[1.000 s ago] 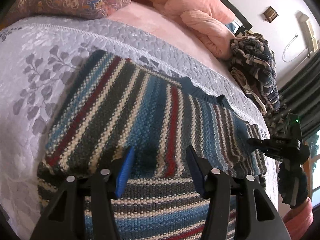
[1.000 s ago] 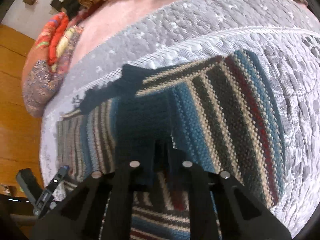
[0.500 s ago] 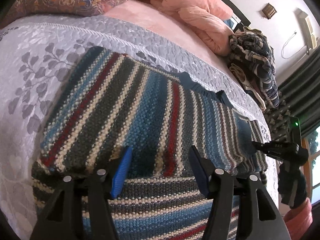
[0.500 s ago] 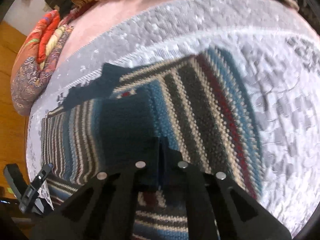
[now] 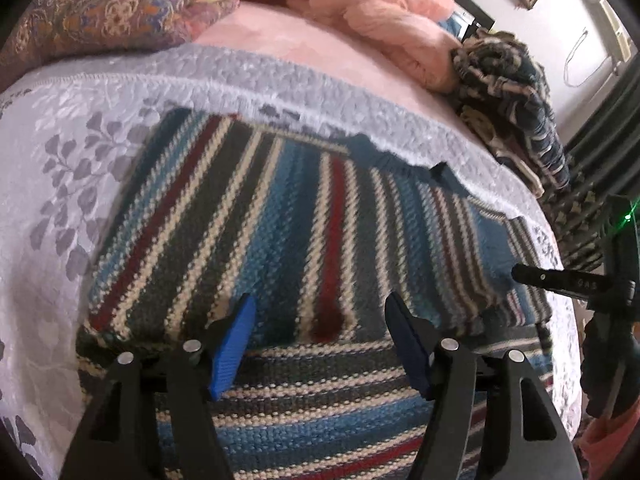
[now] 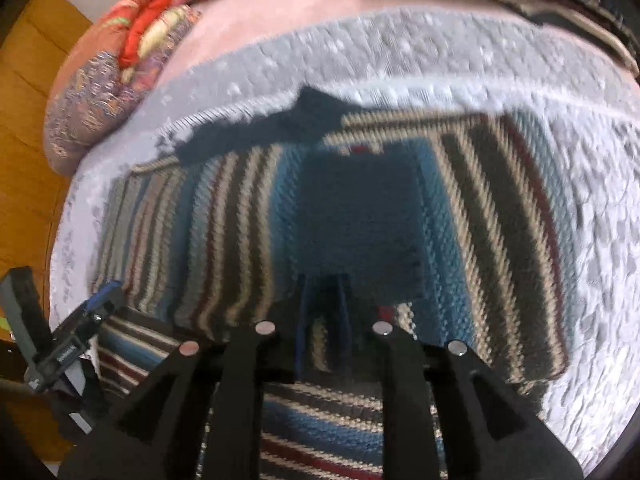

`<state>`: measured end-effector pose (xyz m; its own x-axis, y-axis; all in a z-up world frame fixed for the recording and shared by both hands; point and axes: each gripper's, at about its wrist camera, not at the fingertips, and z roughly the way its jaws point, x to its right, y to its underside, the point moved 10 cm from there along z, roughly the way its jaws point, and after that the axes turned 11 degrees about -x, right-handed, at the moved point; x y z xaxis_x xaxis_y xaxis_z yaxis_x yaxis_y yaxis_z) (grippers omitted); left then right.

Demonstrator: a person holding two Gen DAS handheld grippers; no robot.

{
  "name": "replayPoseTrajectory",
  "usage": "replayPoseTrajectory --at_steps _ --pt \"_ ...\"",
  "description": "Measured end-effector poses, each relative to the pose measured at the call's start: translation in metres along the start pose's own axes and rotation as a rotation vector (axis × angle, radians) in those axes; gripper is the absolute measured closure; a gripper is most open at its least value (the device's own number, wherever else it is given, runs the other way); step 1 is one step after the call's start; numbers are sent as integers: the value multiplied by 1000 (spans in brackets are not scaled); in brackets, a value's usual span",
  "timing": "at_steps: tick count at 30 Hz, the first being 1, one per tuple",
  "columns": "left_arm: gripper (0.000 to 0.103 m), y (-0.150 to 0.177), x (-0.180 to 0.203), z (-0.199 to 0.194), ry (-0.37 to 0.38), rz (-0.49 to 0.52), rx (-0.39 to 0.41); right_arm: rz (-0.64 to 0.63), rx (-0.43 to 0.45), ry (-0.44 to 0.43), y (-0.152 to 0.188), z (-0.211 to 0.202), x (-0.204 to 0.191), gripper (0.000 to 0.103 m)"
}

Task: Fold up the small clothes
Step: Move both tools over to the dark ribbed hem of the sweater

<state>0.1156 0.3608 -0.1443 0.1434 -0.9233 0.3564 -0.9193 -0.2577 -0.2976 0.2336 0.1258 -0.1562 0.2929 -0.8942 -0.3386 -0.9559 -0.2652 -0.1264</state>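
**Striped sweater half folded on the bed**

Sweater (image 5: 304,240) fills the middle of the left wrist view, a knit in blue, dark grey, cream and red stripes, lying flat on the pale grey quilt (image 5: 60,184). Its upper part is folded over the lower part: the stripes of the top layer run away from the camera, those of the layer beneath run across. The folded edge lies just in front of the left gripper (image 5: 320,344), whose blue-padded fingers (image 5: 234,344) are spread wide apart with nothing between them, hovering over the sweater's near part. At the sweater's right edge the right gripper (image 5: 520,274) shows from the side, its dark tip at the knit. Beyond the sweater's far edge lie a pink blanket (image 5: 372,12), a patterned pillow (image 5: 100,12) to the left of it, and a heap of dark patterned clothes (image 5: 516,92) to the right.

In the right wrist view the sweater (image 6: 248,220) again lies on the quilt (image 6: 592,240), with its dark collar (image 6: 276,128) at the far edge. A flap of the knit drapes over the tips of the right gripper (image 6: 324,304); its fingers stand close together, pinching the sweater's folded layer. The picture is somewhat blurred. The left gripper (image 6: 100,300) appears at the sweater's left edge, small and seen from the side. The patterned pillow (image 6: 100,92) sits beyond the sweater to the left.
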Motion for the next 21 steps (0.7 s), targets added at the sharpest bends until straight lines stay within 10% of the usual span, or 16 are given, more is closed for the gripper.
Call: replayPoseTrajectory --at_steps 9,13,21 --pt "36 5 -1 4 -58 17 -9 20 -2 -37 7 14 5 90" --pt "36 17 5 -29 -77 16 12 14 38 -136 28 -29 2 76" --pt "36 141 -33 -102 -126 -40 -83 -27 37 -65 159 -100 42 59"
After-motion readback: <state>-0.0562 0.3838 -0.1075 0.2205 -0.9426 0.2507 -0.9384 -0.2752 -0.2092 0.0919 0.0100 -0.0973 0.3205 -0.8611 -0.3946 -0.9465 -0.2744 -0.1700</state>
